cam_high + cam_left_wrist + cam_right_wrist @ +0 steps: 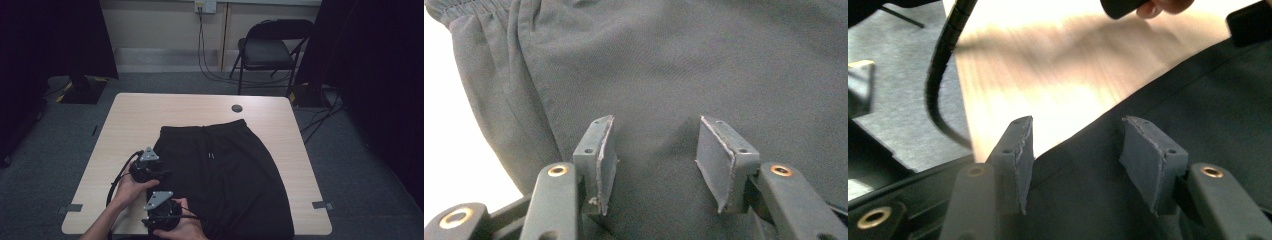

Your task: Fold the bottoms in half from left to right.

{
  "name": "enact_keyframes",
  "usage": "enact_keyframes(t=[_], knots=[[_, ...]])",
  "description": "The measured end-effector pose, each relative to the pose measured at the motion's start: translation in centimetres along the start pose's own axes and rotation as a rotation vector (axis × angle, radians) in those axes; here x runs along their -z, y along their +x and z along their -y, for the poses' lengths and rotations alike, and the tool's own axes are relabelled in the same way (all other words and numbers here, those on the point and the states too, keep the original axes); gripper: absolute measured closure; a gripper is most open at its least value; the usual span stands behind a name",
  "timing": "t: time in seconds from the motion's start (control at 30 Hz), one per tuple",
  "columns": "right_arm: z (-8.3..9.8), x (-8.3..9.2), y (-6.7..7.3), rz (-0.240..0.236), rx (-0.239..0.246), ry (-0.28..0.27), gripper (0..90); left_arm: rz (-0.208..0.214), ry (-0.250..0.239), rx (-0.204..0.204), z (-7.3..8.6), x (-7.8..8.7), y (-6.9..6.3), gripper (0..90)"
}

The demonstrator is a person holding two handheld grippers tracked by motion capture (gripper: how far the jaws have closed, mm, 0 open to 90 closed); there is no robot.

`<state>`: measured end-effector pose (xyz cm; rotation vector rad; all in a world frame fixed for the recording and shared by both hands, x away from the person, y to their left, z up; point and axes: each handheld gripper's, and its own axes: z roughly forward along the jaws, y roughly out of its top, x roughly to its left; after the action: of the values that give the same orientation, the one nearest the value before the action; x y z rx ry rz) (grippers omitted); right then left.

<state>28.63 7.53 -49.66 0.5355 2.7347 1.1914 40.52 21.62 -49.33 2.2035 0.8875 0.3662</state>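
On the tabletop (135, 120), pale wood with a small dark round disc (237, 108) near its far edge, a pair of black shorts (225, 175) lies flat, the elastic waistband (202, 129) with its drawstring toward the far edge and the legs running to the near edge, a little right of the middle. Starting at the left, the left gripper (162, 173) sits at the shorts' left side seam; in the left gripper view its jaws stand apart over smooth dark fabric, pads (606, 155) clear of the cloth and nothing pinched between them, probably lined up to take that edge. Just nearer the near edge, the right gripper (187, 216) hovers by the lower left hem; in the right gripper view its jaws also stand apart, straddling the shorts' edge where cloth meets wood, with nothing clamped. Both seem placed along one side so the garment can be folded across. The right gripper view is smeared with motion blur, so whether a pad brushes the fabric I cannot tell, and the hem itself is cut off at the near edge.
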Motion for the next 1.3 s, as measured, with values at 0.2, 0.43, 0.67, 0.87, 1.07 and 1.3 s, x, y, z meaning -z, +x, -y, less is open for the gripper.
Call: enact_keyframes(t=[0.2,0.43,0.67,0.87,1.07,1.3], knots=[[0.0,0.1,0.2,0.037,0.020,-0.006,73.4,-0.010,0.005,0.000,-0.1,0.0,0.1,44.2],[-0.2,3.6,-1.5,0.075,-0.018,-0.062,88.9,-0.022,-0.031,0.009,-0.2,0.6,0.3,44.7],[3.5,5.9,-4.3,0.156,-0.053,-0.009,89.0,-0.031,-0.033,0.013,-0.2,0.6,0.1,44.4],[4.7,5.4,-4.9,0.125,-0.077,-0.022,69.3,-0.035,0.005,-0.001,-0.2,-0.1,-0.3,44.3],[3.5,4.3,-5.4,0.156,-0.094,-0.049,58.9,-0.019,0.005,0.014,-0.1,0.0,-0.2,44.9],[3.6,3.9,-4.7,0.145,-0.054,-0.035,87.3,-0.005,-0.032,0.046,-0.2,0.6,0.5,41.1]])
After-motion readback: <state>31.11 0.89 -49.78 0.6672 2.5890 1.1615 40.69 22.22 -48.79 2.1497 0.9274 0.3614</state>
